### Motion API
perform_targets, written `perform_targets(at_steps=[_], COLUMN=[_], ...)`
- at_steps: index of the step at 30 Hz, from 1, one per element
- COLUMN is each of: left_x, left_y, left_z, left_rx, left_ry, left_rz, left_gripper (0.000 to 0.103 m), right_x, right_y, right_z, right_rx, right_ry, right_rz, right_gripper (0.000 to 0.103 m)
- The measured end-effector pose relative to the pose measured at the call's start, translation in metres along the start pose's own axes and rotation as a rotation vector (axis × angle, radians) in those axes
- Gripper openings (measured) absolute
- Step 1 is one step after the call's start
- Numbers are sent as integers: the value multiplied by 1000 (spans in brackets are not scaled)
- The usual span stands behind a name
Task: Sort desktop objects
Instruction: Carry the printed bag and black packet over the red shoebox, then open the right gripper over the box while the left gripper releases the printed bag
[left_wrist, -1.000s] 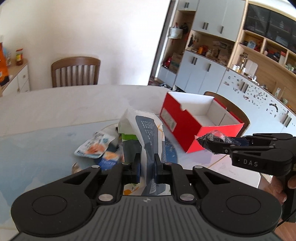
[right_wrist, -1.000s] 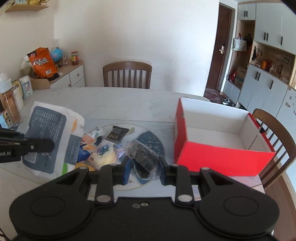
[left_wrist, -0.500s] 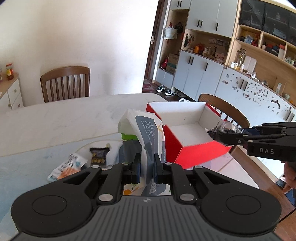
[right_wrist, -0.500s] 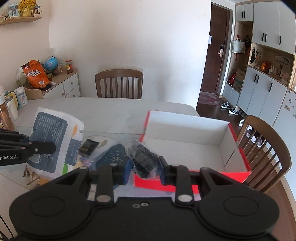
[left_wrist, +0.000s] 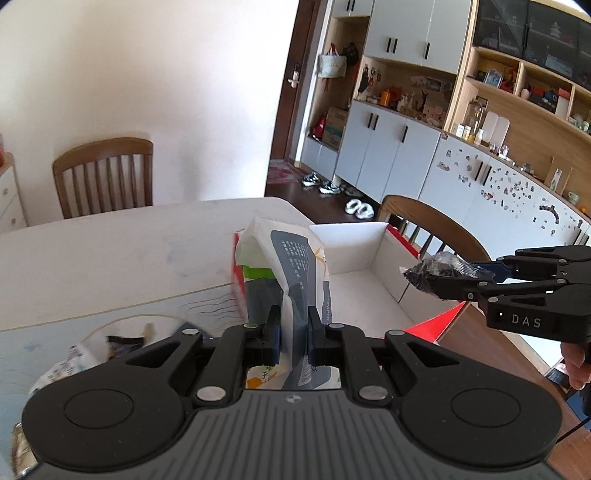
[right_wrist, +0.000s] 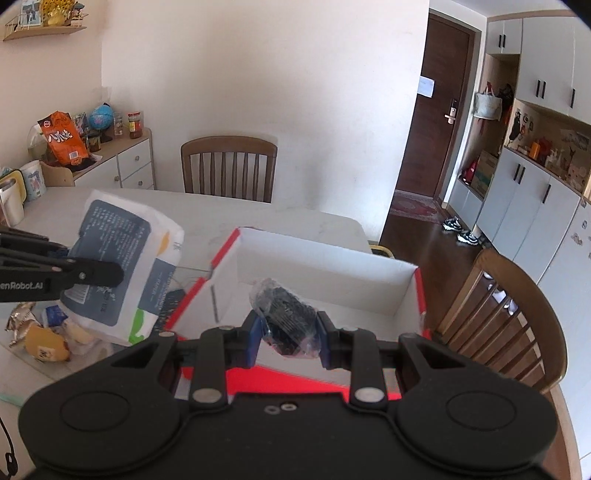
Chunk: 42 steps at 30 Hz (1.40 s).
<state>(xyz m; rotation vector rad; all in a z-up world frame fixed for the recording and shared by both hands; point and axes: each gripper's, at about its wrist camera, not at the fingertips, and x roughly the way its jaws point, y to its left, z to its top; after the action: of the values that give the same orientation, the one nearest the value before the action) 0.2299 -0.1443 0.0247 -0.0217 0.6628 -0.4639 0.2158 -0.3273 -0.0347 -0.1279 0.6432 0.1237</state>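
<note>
White table (left_wrist: 110, 258), "DAS" right gripper (right_wrist: 288, 334) jaws clamping dark packet (right_wrist: 290, 317), left gripper (left_wrist: 291, 332) jaws gripping "PAPER" pack (left_wrist: 291, 266)

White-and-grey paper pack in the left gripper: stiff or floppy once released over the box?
Probably floppy: the white-and-grey paper pack creases where the left gripper pinches it. Likely light, since it hangs from one pinch. May flop against the red cardboard box wall rather than stand.

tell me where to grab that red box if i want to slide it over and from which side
Take the red box by one upright wall at its open top rim, coming from above so one finger drops inside and one outside. The walls look thin and stand upright, and the top is open. The near long wall is probably easiest, since a chair crowds the far end.
</note>
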Motion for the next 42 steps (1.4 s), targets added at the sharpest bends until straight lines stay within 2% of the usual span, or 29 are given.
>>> perform_targets(at_steps=[14, 20, 31, 39, 42], left_x=[84, 126, 195, 230, 236], left_y=[-36, -36, -33, -24, -22], left_z=[43, 47, 47, 35, 34], left_rx=[83, 101, 140, 104, 89], left_ry=[102, 197, 382, 496, 516], left_rz=[-53, -65, -82, -83, -85], left_gripper=[12, 12, 12, 12, 12], right_x=[47, 71, 114, 139, 146], right_y=[-58, -72, -72, -67, -66], right_z=[-3, -5, -12, -21, -25], right_rx=[25, 23, -24, -47, -50], right_ry=[61, 113, 235, 330, 357], right_rz=[7, 23, 76, 106, 113], right_gripper=[30, 30, 30, 30, 30])
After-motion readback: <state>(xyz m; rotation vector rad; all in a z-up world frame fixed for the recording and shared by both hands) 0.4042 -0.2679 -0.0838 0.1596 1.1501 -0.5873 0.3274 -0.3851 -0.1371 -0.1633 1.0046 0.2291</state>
